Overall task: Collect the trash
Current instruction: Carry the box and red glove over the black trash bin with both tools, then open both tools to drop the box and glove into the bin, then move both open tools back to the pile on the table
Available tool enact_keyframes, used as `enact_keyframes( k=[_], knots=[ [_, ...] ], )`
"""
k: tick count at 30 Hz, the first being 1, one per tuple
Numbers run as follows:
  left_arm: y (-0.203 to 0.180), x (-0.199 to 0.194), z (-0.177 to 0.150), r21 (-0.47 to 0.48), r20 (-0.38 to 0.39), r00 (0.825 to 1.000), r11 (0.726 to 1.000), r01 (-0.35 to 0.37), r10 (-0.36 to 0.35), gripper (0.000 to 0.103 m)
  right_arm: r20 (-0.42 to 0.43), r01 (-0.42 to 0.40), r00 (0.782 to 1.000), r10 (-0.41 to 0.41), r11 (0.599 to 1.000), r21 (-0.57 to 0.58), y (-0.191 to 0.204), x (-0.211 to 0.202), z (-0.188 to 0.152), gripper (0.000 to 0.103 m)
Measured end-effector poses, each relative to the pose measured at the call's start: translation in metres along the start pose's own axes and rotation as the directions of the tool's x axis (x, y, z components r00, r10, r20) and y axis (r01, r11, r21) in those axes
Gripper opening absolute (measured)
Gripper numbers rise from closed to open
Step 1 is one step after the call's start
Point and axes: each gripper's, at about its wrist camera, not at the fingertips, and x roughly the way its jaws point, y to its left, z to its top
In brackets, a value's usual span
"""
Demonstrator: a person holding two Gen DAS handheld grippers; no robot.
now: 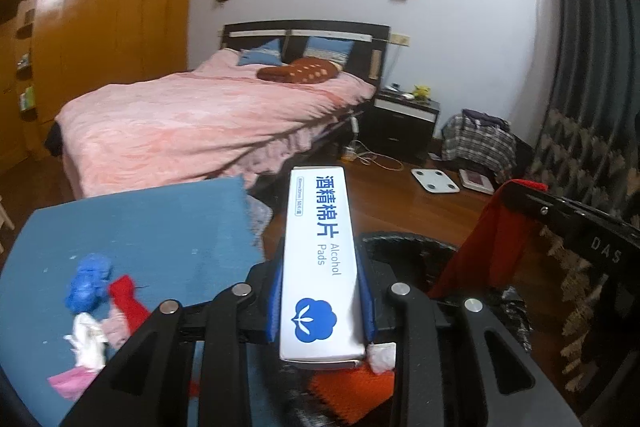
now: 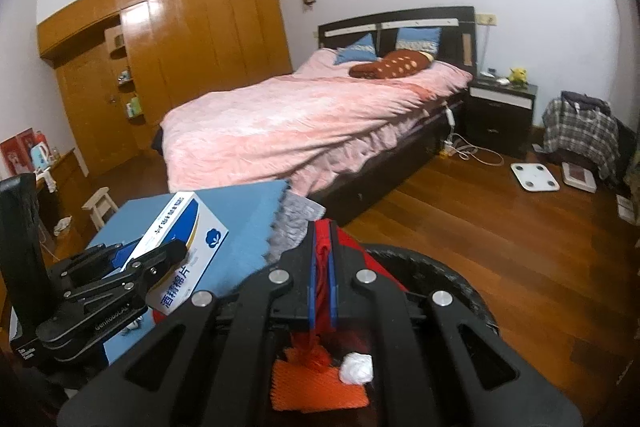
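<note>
My left gripper (image 1: 322, 301) is shut on a white alcohol pads box (image 1: 318, 259), held above the edge of a black-lined trash bin (image 1: 404, 247). The box also shows in the right wrist view (image 2: 182, 243). My right gripper (image 2: 323, 267) is shut on a red cloth scrap (image 2: 322, 287) over the bin (image 2: 452, 275); this scrap hangs from it in the left wrist view (image 1: 480, 243). Inside the bin lie orange netting (image 2: 316, 385) and a white crumpled wad (image 2: 356, 367). More scraps lie on the blue mat (image 1: 140, 227): a blue wad (image 1: 90, 281), a red piece (image 1: 128, 303), white and pink bits (image 1: 86, 343).
A bed with a pink cover (image 2: 300, 119) stands behind the mat. A black nightstand (image 2: 500, 115), a white scale (image 2: 534, 177) and a pile of clothes (image 2: 580, 131) are on the wooden floor at right. A white stool (image 2: 100, 205) stands at left.
</note>
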Motion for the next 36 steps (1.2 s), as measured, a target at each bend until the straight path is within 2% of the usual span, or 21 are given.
enact_keyframes(
  k=[5,6,7,8,10,11,12,13,14,16,17,19,28,36],
  knots=[
    [-0.021,0.019,-0.008,0.022,-0.039,0.997,0.997,0.067,-0.066,0.032,-0.034,0.037,0.999,-0.036,0.999,0.026,-0.018,0.003,-0.015,0.007],
    [-0.023,0.022,-0.009,0.023,-0.046,0.996,0.997,0.074,-0.073,0.040,-0.040,0.048,0.998,-0.047,0.998,0.029,-0.021,0.004,-0.017,0.007],
    [-0.025,0.024,-0.011,0.025,-0.055,0.995,0.996,0.082,-0.081,0.052,-0.045,0.056,0.997,-0.055,0.998,0.031,-0.024,0.005,-0.018,0.010],
    [-0.025,0.026,-0.013,0.024,-0.058,0.995,0.996,0.086,-0.084,0.057,-0.049,0.066,0.997,-0.064,0.997,0.033,-0.027,0.006,-0.020,0.013],
    [-0.024,0.026,-0.016,0.020,-0.060,0.994,0.996,0.088,-0.087,0.062,-0.049,0.082,0.996,-0.080,0.996,0.039,-0.031,0.006,-0.022,0.034],
    [-0.023,0.026,-0.016,0.019,-0.063,0.995,0.996,0.083,-0.082,0.064,-0.046,0.087,0.995,-0.085,0.995,0.043,-0.033,0.006,-0.024,0.036],
    [-0.021,0.026,-0.016,0.017,-0.064,0.995,0.997,0.072,-0.071,0.070,-0.043,0.095,0.995,-0.093,0.995,0.044,-0.034,0.005,-0.025,0.044],
    [-0.018,0.026,-0.015,0.014,-0.061,0.996,0.998,0.065,-0.064,0.074,-0.041,0.102,0.994,-0.100,0.994,0.045,-0.035,0.005,-0.026,0.059],
    [-0.014,0.024,-0.015,0.006,-0.055,0.997,0.998,0.057,-0.056,0.076,-0.038,0.108,0.994,-0.106,0.993,0.046,-0.036,0.005,-0.026,0.066],
    [-0.004,0.019,-0.015,-0.013,-0.047,0.998,0.999,0.035,-0.035,0.087,-0.021,0.112,0.994,-0.111,0.992,0.051,-0.036,0.004,-0.028,0.088],
    [0.000,0.017,-0.014,-0.021,-0.042,0.999,0.999,0.026,-0.027,0.089,-0.005,0.118,0.993,-0.118,0.992,0.054,-0.035,0.002,-0.029,0.092],
    [0.008,0.012,-0.014,-0.040,-0.035,0.999,0.999,0.003,-0.005,0.097,0.012,0.119,0.993,-0.120,0.991,0.058,-0.032,0.000,-0.029,0.096],
    [0.054,-0.014,-0.018,-0.093,-0.020,0.993,0.989,-0.115,0.114,0.097,-0.005,0.070,0.998,-0.070,0.996,0.056,-0.006,0.012,-0.029,0.097],
    [0.106,-0.040,-0.030,-0.129,-0.002,0.973,0.965,-0.228,0.229,0.097,-0.026,-0.007,1.000,0.008,1.000,0.018,0.045,0.033,-0.028,0.097]
  ],
)
